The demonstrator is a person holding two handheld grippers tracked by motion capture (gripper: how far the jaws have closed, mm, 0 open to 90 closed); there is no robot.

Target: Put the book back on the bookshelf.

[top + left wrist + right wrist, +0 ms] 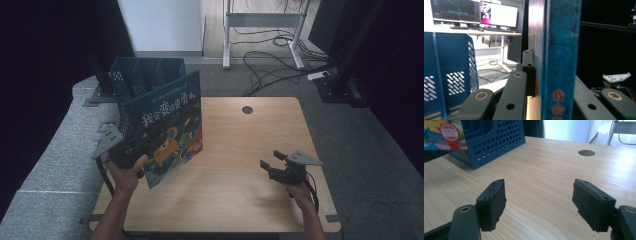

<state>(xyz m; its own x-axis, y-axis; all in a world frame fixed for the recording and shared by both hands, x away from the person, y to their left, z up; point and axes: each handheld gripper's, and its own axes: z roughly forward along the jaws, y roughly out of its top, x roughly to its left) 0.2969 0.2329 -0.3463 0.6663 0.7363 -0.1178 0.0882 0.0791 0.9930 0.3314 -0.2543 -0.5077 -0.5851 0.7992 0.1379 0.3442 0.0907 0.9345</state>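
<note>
A blue picture book (167, 127) with cartoon figures and white characters on its cover is held upright above the table's left side. My left gripper (131, 150) is shut on its lower left edge. In the left gripper view the book's spine (560, 57) stands on edge between the two black jaws. Just behind the book stands a blue perforated file rack (142, 77) with several slots. My right gripper (271, 164) hovers low over the table at the right, open, with nothing between its pads (492, 203).
The wooden table (240, 160) has a round cable hole (247, 110) near its far edge. Grey carpet surrounds it. Cables and a white desk frame (262, 30) lie on the floor beyond. Monitors (474, 12) stand on a desk behind the rack.
</note>
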